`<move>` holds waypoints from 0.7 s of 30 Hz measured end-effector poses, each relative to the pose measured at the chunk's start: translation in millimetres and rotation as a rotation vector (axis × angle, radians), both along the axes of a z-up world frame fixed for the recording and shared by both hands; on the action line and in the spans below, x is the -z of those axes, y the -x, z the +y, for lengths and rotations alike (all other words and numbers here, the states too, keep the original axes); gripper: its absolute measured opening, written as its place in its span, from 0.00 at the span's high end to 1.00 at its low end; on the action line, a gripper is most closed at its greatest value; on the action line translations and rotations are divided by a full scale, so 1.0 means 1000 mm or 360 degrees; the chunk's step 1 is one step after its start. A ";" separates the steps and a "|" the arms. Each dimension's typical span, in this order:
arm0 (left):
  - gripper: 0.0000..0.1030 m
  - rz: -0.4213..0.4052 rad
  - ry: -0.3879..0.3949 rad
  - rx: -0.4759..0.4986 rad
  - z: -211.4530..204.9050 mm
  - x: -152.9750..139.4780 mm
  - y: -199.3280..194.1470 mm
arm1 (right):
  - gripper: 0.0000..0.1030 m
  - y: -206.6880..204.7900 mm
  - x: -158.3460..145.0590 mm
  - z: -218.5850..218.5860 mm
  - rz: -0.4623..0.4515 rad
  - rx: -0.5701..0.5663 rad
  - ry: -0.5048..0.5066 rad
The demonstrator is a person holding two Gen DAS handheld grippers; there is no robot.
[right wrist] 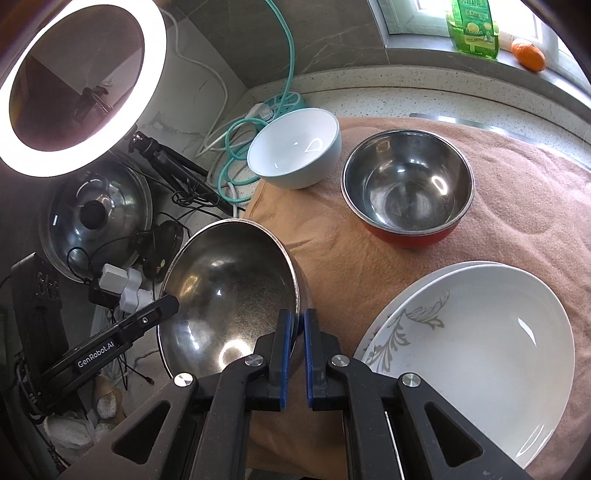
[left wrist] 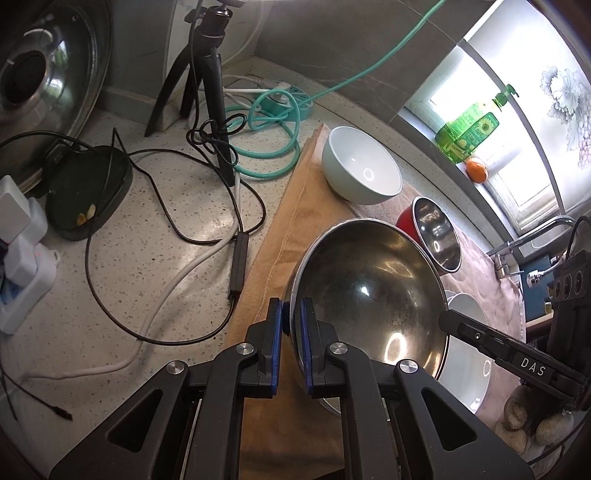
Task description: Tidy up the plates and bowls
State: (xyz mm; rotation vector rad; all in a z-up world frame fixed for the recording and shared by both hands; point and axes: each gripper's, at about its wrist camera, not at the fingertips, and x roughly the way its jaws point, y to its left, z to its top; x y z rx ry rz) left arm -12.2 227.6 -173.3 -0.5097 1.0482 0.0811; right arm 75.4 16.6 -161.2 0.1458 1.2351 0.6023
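A large steel bowl (left wrist: 369, 291) hangs tilted above the towel, held by both grippers on opposite rims. My left gripper (left wrist: 291, 308) is shut on its left rim. My right gripper (right wrist: 298, 319) is shut on its right rim, and the same steel bowl (right wrist: 229, 295) fills the lower left of the right wrist view. A white bowl (right wrist: 295, 147) and a red bowl with a steel inside (right wrist: 406, 184) stand on the towel further back. White plates (right wrist: 480, 350) are stacked at the lower right, the top one with a grey leaf pattern.
The pink-brown towel (right wrist: 517, 206) covers the counter's right part. To the left lie cables (left wrist: 177, 229), a tripod (left wrist: 210, 92), a glass pot lid (left wrist: 44, 81), white plugs (left wrist: 22, 258) and a ring light (right wrist: 81, 85). A green bottle (right wrist: 472, 26) and an orange (right wrist: 528, 53) sit on the sill.
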 end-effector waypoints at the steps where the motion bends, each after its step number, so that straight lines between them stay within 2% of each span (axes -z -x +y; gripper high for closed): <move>1: 0.92 0.0002 -0.0003 0.0001 0.000 0.000 0.001 | 0.94 0.000 0.000 0.000 -0.0001 -0.0002 0.0001; 21: 0.92 0.0044 -0.0003 -0.0009 0.001 0.010 0.013 | 0.93 0.021 0.009 0.002 0.0036 -0.0032 0.0029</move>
